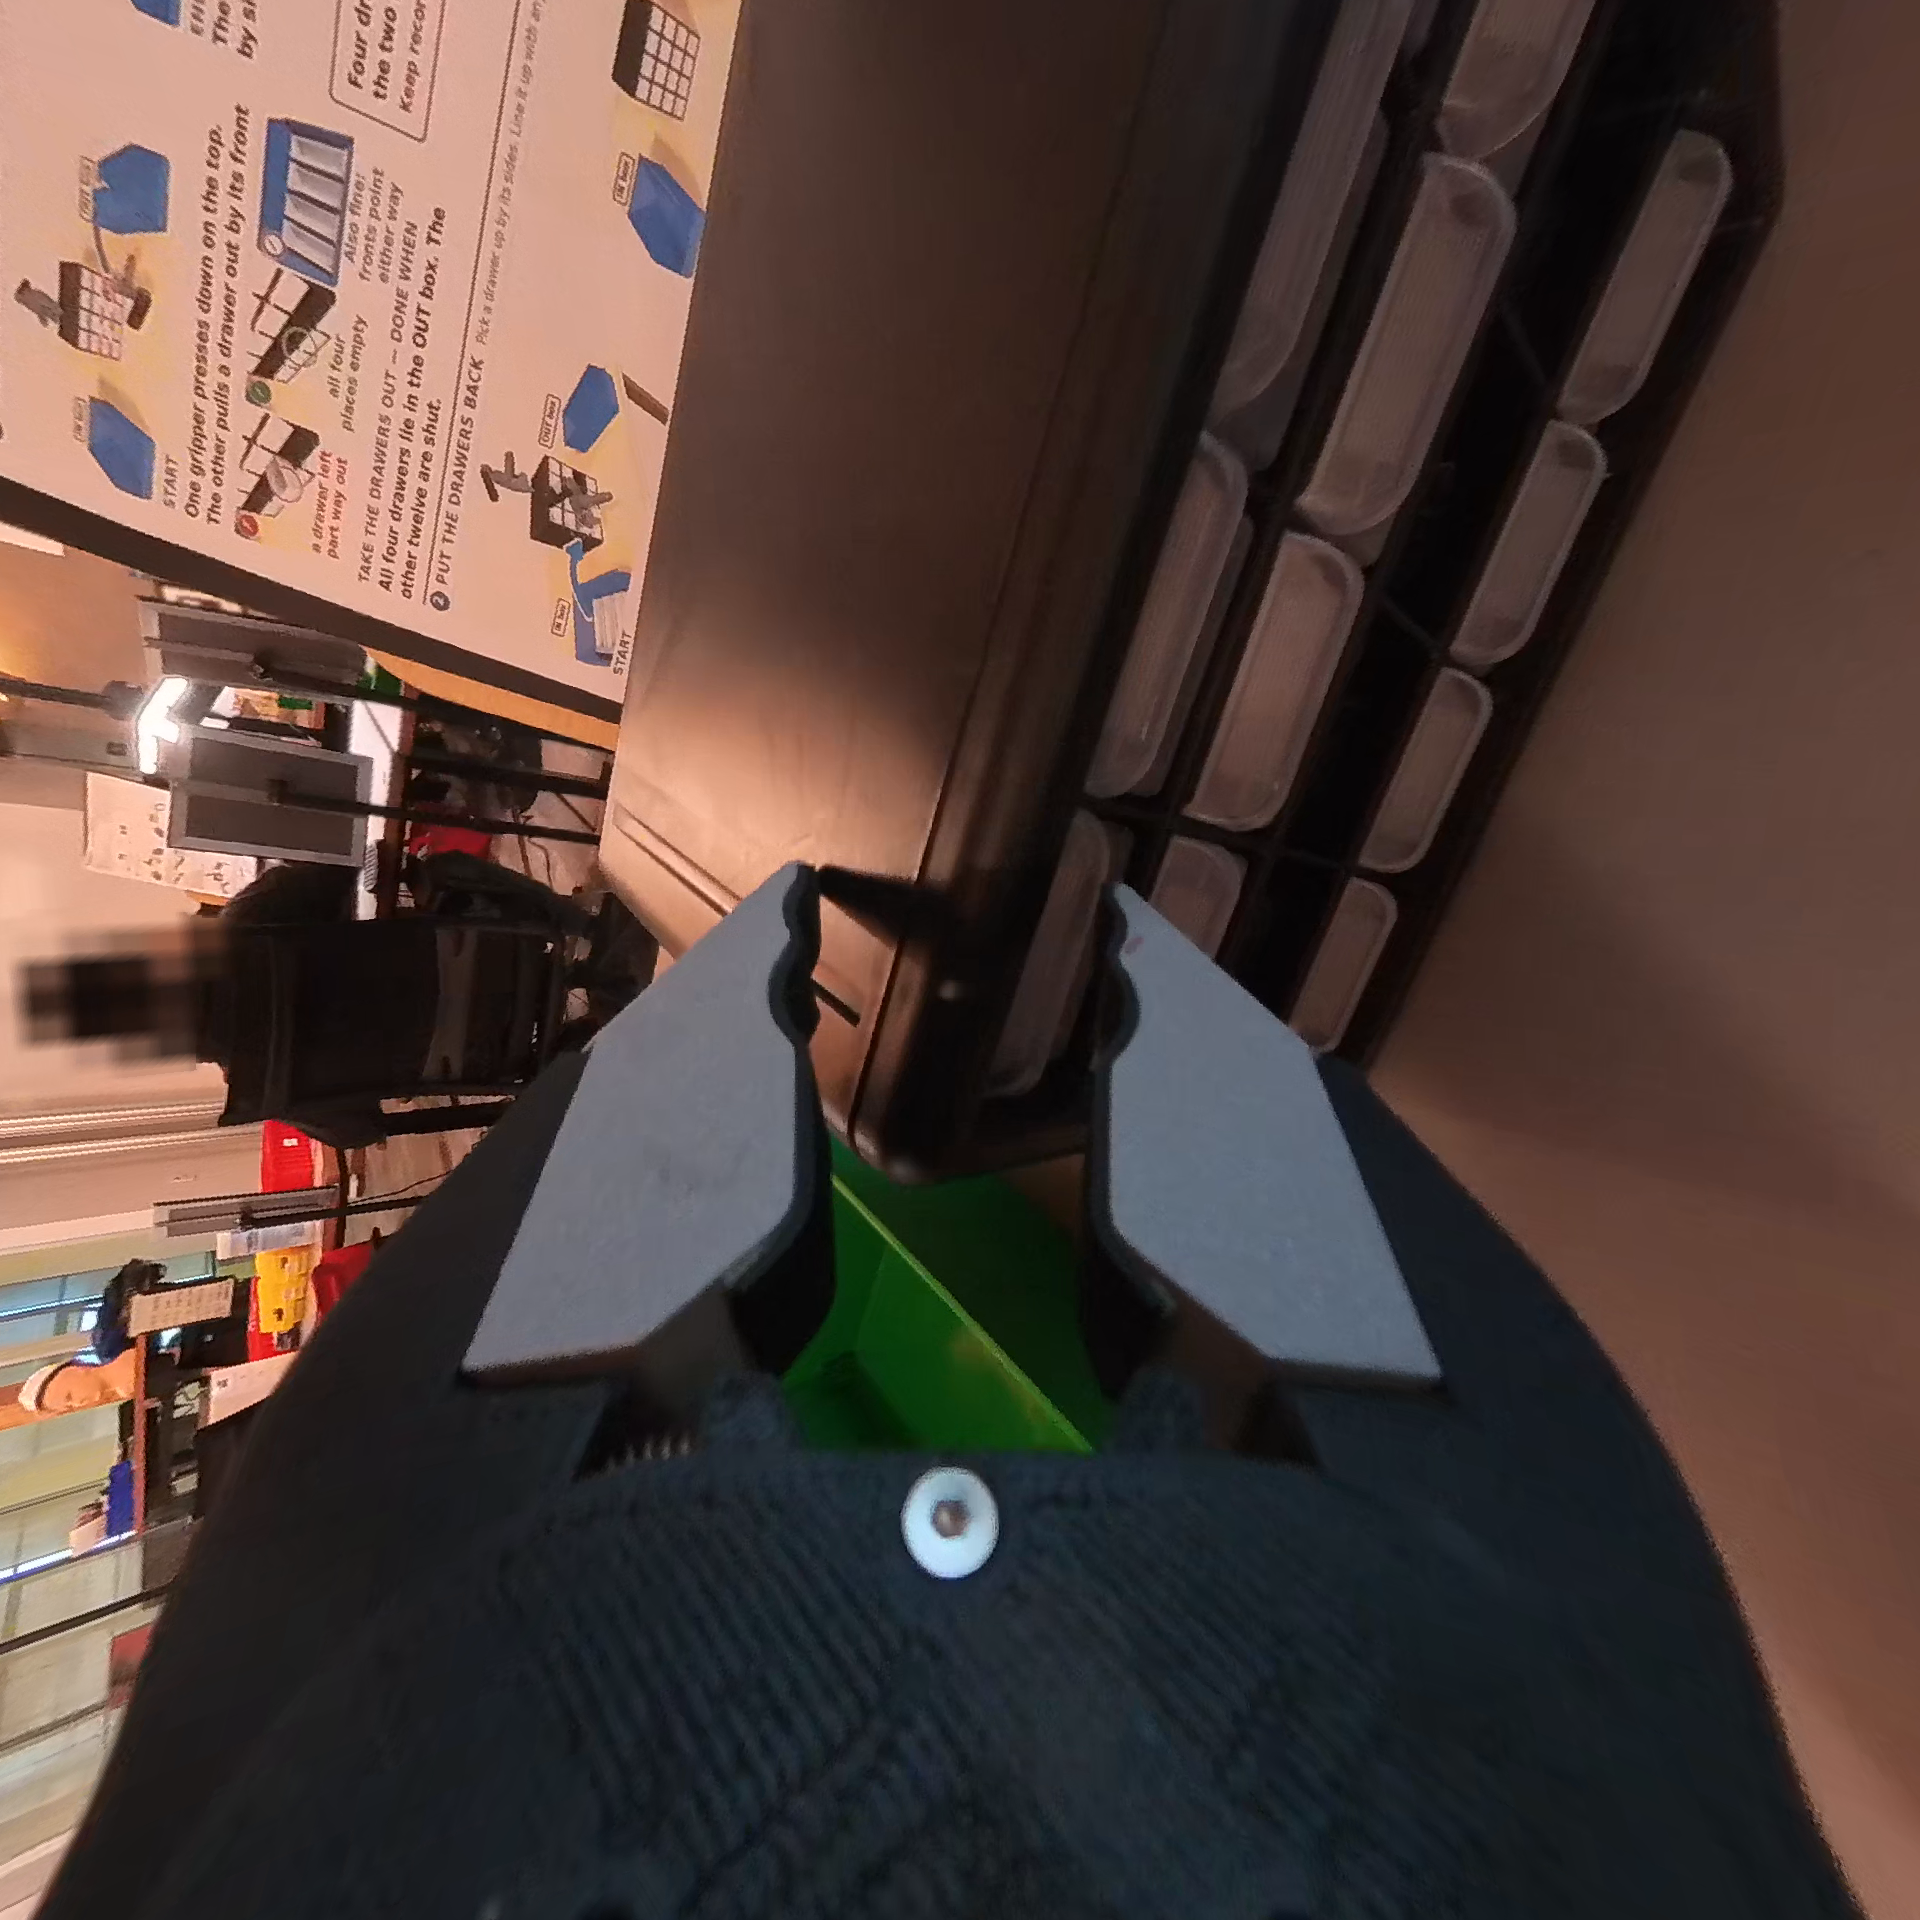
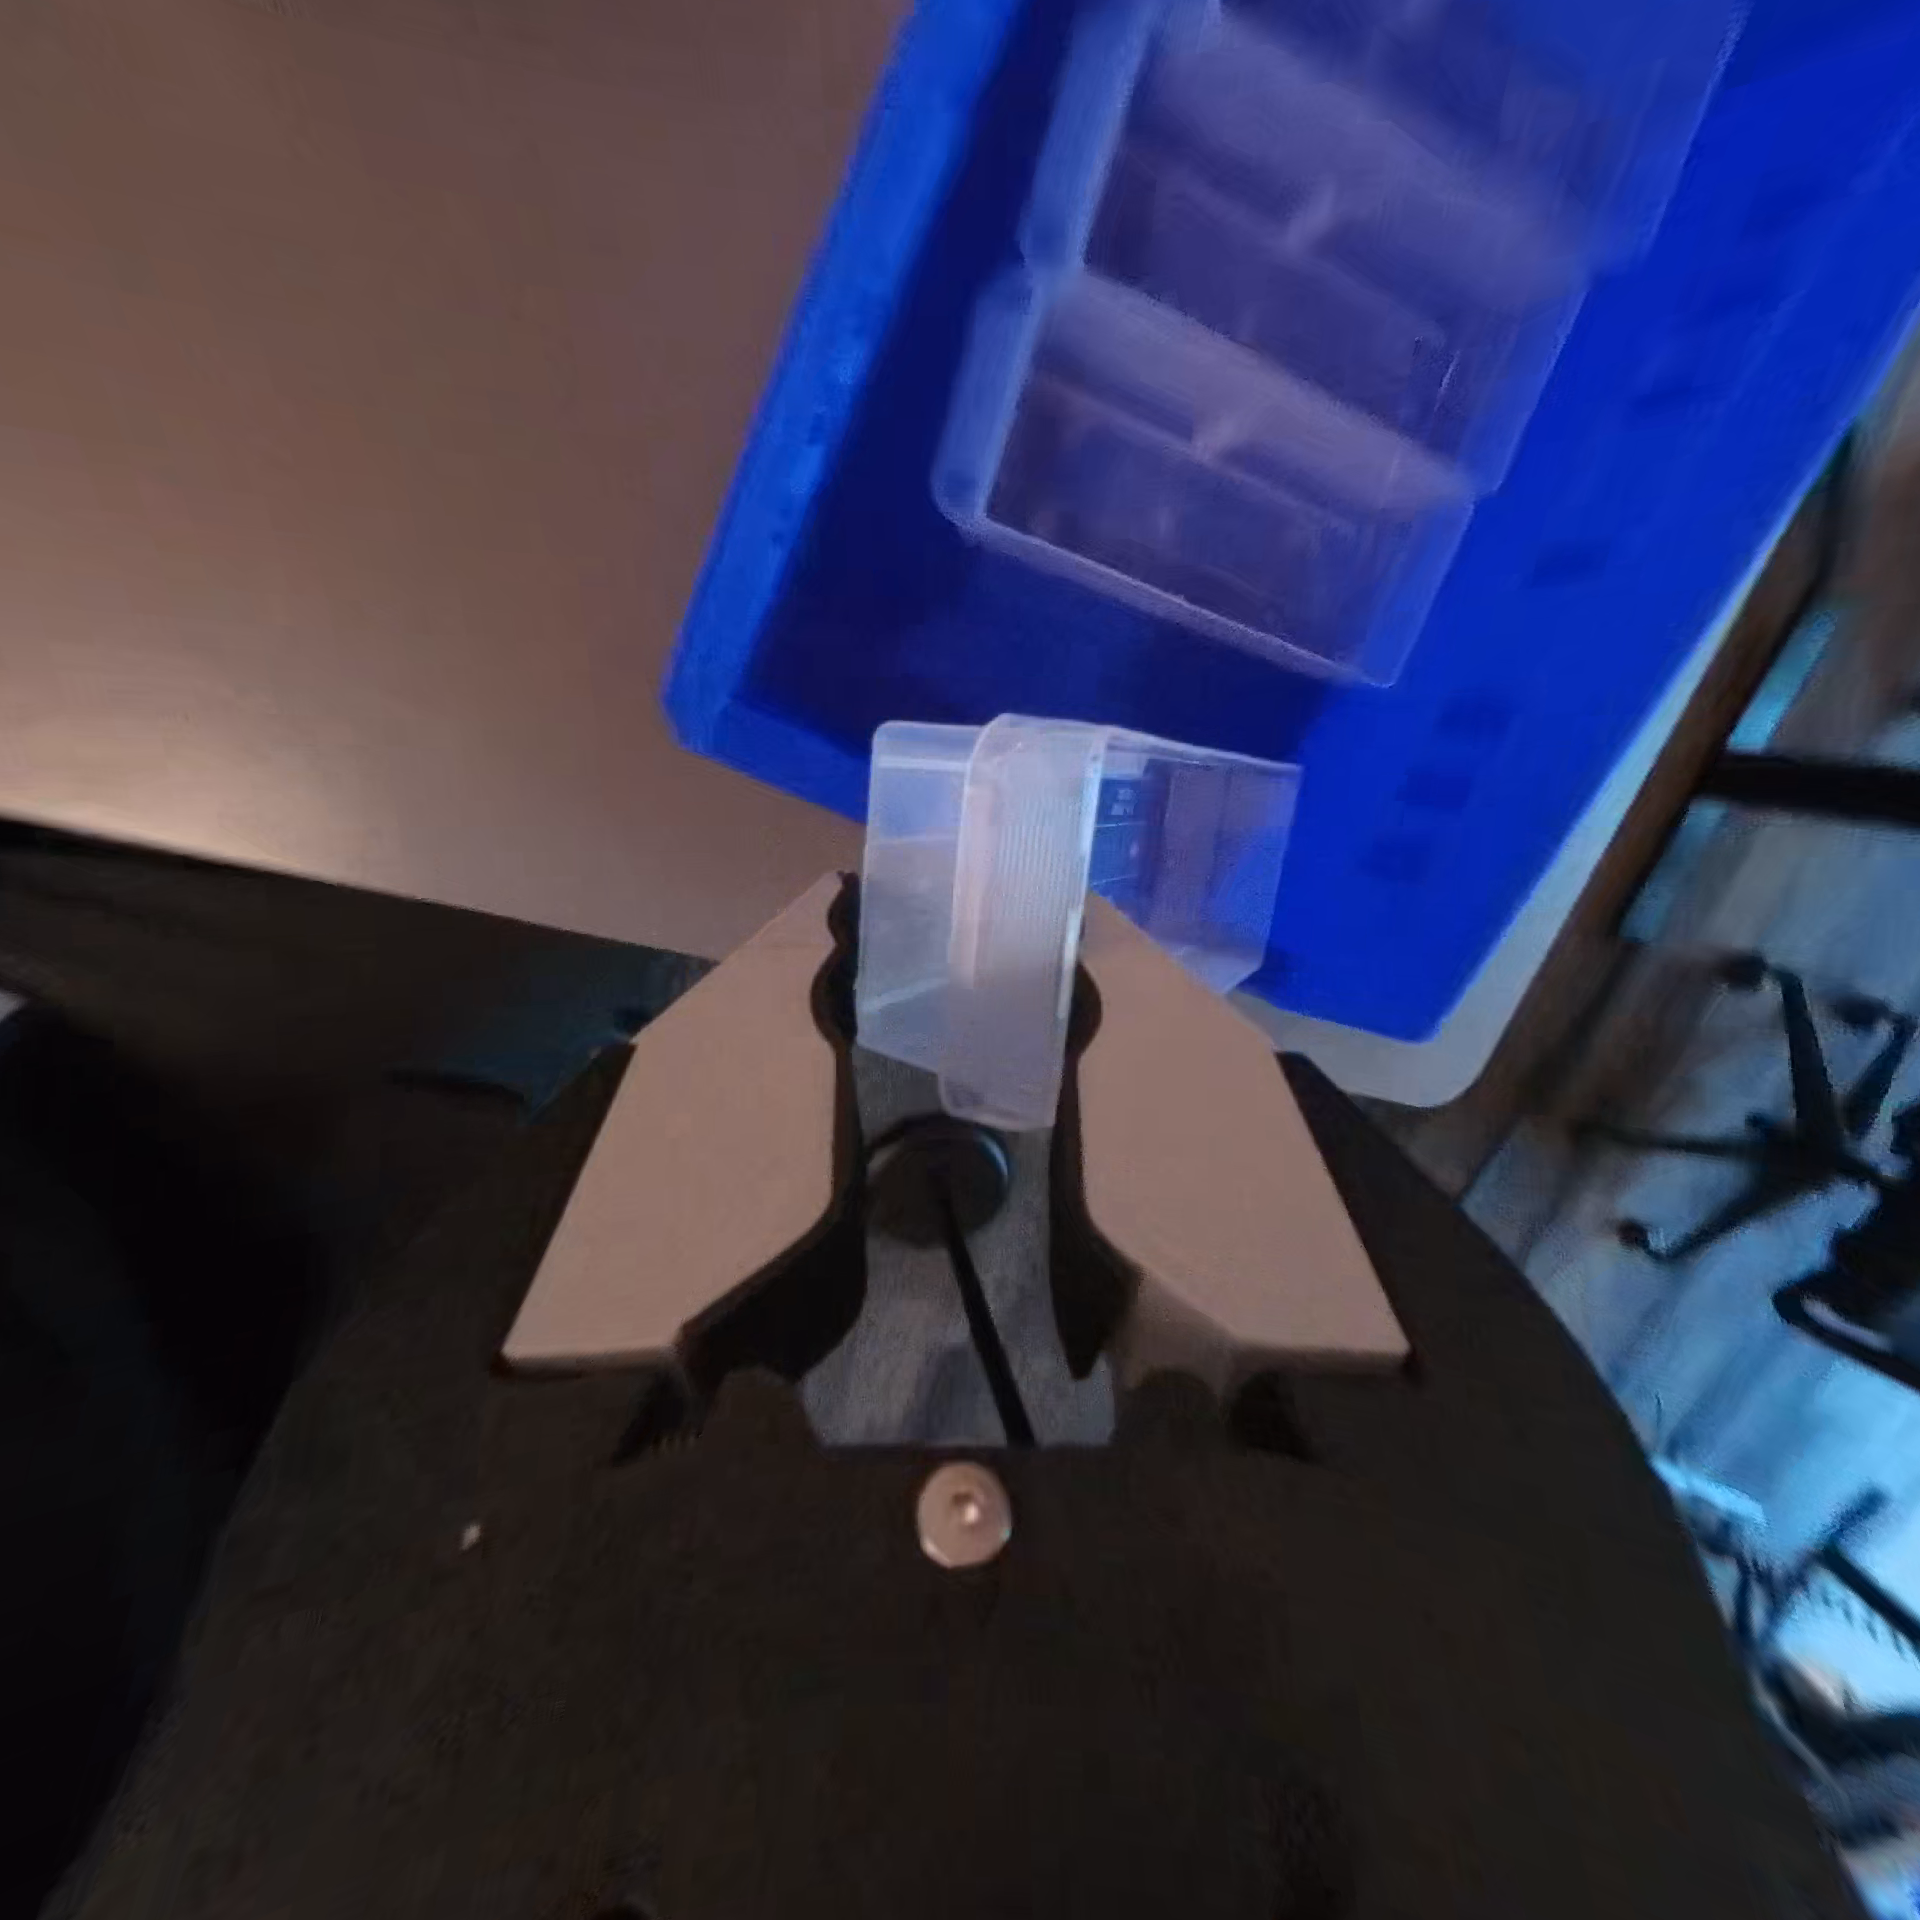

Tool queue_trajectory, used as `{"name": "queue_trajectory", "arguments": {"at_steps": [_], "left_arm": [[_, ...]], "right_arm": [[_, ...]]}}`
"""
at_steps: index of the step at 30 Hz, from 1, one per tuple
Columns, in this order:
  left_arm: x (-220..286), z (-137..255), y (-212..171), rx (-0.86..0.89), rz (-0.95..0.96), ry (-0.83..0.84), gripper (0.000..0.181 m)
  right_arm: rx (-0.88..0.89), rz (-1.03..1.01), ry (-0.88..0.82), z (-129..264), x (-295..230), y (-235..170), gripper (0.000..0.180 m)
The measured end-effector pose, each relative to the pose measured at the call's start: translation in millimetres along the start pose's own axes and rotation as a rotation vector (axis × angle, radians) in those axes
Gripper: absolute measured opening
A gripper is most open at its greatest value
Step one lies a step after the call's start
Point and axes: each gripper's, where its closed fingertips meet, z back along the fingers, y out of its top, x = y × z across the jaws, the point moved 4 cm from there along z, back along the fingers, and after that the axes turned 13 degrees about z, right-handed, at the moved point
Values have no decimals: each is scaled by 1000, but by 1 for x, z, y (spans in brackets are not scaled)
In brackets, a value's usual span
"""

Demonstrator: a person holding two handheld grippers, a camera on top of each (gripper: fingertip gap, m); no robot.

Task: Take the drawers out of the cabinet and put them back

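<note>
The black cabinet fills the left wrist view, with several frosted clear drawers shut in its grid front. My left gripper is open, its fingers astride the cabinet's near top edge and corner. My right gripper is shut on a clear drawer, gripping its front handle and holding it over the near end of the blue box. Two more clear drawers lie side by side inside the blue box.
A green box shows between the left fingers, beyond the cabinet. An instruction poster stands behind the cabinet. The tan table carries the blue box, and its edge runs along the box's right side. Black chair legs stand on the floor beyond.
</note>
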Motion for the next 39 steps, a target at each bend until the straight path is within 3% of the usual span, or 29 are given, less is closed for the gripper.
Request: {"name": "queue_trajectory", "arguments": {"at_steps": [5, 8, 10, 12, 16, 21, 24, 27, 31, 34, 38, 39], "left_arm": [[0, 0, 0, 4, 5, -4, 52], [0, 1, -1, 15, 11, -5, 52], [0, 1, -1, 31, 24, -8, 52], [0, 1, -1, 60, 56, -12, 52], [-1, 4, 1, 104, 143, -66, 52], [-13, 36, -10, 203, 336, -48, 64], [-3, 89, -46, 363, 457, -30, 64], [3, 123, -117, 409, 621, 81, 66], [18, 107, -205, 260, 833, 172, 86], [30, 82, -214, 235, 900, 182, 88], [34, 32, -206, 141, 820, 284, 86], [30, 21, -211, 95, 761, 370, 69]], "right_arm": [[-108, -2, 78, -80, 0, 28, 31], [-105, 66, 3, -101, 14, 37, 36], [-70, 56, 70, -106, 12, 35, 43], [-54, 27, 156, -101, 7, 27, 57], [81, 2, 118, -74, 15, 18, 69], [406, -93, 166, -24, 9, 26, 81], [683, -117, 187, 0, -13, 30, 83], [834, -102, 151, 2, -38, 28, 87], [890, -85, 52, -14, -61, 43, 91], [833, -81, -46, -38, -63, 66, 99], [605, -78, -217, -82, -40, 78, 86], [543, -69, -242, -92, -35, 74, 50]]}}
